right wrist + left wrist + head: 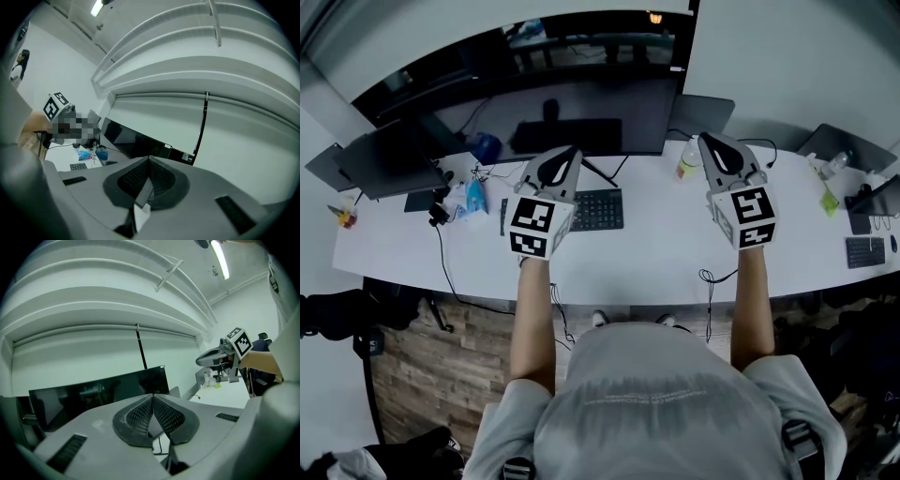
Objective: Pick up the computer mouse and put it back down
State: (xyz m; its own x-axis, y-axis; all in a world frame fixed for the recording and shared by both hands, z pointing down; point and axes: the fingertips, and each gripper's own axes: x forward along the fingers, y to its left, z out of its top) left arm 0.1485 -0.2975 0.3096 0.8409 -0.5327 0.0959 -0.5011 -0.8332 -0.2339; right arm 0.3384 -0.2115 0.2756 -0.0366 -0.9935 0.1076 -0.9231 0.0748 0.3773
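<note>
Counter point(656, 246): white, curved.
Far left: dark laptop point(380, 161), with a blue packet point(473, 199) right of it.
Left claw point(570, 152): raised over the counter, pointing level at the monitor point(581, 117). Jaws pressed together, nothing between.
Keyboard point(598, 208): on the counter just right of the left claw.
Bottle point(688, 159): far side, beside the right claw point(705, 141), which is likewise raised. Jaws closed tip to tip, empty.
Computer mouse: not made out in any view, possibly hidden beneath a claw.
Handling, as judged: locate the mouse first, spread the jaws before lowering, straddle its sides, close gently, lift level and set it back flat.
</note>
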